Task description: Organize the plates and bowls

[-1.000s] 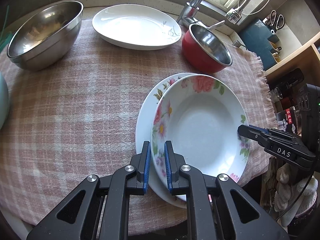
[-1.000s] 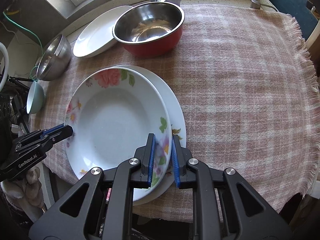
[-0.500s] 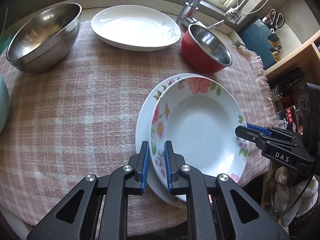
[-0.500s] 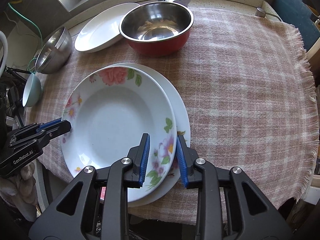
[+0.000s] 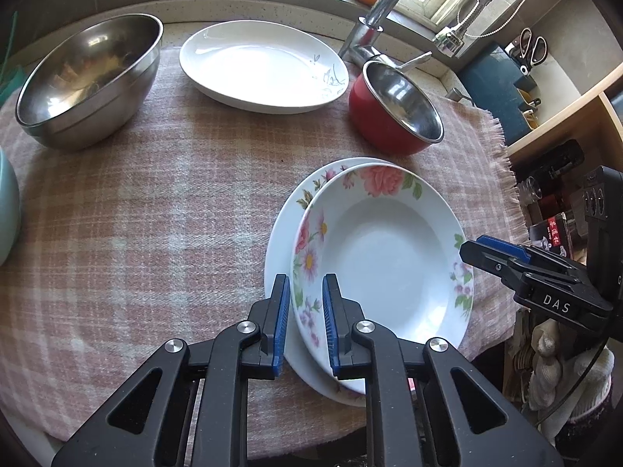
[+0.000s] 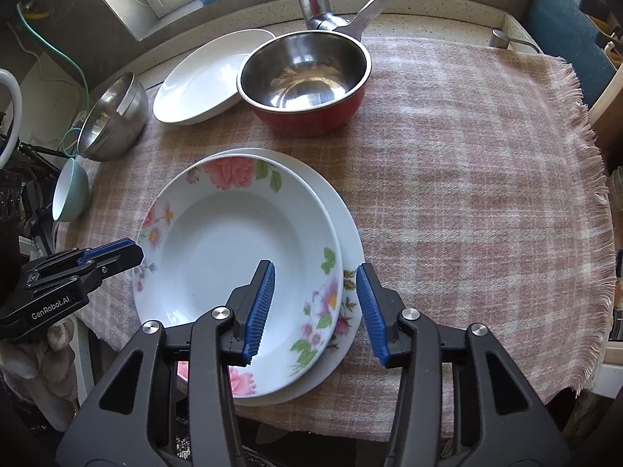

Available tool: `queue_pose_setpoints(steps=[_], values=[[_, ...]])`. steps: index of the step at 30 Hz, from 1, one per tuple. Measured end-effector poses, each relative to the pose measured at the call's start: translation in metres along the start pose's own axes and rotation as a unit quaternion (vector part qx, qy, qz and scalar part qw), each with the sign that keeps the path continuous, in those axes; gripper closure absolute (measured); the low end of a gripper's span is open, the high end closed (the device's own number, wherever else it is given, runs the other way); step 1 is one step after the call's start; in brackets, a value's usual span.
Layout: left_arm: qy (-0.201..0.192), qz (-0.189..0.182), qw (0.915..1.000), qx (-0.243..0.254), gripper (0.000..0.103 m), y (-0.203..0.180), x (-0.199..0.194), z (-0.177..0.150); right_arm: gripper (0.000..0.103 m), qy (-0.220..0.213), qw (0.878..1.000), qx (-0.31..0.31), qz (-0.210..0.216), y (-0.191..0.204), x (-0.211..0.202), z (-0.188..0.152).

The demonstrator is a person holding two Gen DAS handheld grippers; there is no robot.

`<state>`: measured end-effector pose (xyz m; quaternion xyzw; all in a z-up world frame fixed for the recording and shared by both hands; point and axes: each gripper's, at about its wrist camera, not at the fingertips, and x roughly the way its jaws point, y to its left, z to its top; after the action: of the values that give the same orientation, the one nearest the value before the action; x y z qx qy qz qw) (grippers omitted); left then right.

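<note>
Counter covered by a pink checked cloth [image 6: 467,194]; its fringed edge runs down the right side, its near edge lies under the stacked plates. Left to right in the left wrist view: steel bowl [image 5: 89,81] at the far left, white oval plate [image 5: 264,66] at the back, red pot [image 5: 393,109] near the tap [image 5: 373,27]. A broad bare patch of cloth lies between the steel bowl and the stack; in the right wrist view the whole right half of the cloth is bare. A pale green bowl [image 6: 70,194] sits at the cloth's left edge. The flowered plate [image 5: 389,257] lies on top of a lower flowered plate [image 5: 284,233], shifted off centre, both overhanging the near edge of the cloth. Left gripper [image 5: 305,319]: fingers close together astride the left rim of the top plate, jaws easing apart, a sliver of gap visible at each pad, so no firm hold seen. Right gripper [image 6: 315,307]: jaws opening, fingers well apart, one over the top plate's bowl, the other beyond the lower plate's right rim; both rims lie between them, touching neither pad.
</note>
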<state>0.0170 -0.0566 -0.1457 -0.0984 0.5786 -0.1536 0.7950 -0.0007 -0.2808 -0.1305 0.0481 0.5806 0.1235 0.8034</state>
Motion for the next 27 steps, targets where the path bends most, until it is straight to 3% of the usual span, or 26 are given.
queue_pose_setpoints(steps=[14, 16, 27], values=[[-0.025, -0.005, 0.9996, -0.009, 0.089, 0.015, -0.017, 0.018, 0.055, -0.048, 0.998, -0.007, 0.027, 0.014, -0.015, 0.009], [-0.027, -0.004, 0.9996, -0.006, 0.089, 0.018, -0.020, 0.022, 0.049, -0.051, 0.998, -0.004, 0.034, 0.018, -0.016, 0.012], [-0.036, 0.000, 0.9993, 0.012, 0.089, 0.031, -0.043, 0.054, 0.048, -0.057, 0.996, -0.004, 0.067, 0.041, -0.019, 0.034]])
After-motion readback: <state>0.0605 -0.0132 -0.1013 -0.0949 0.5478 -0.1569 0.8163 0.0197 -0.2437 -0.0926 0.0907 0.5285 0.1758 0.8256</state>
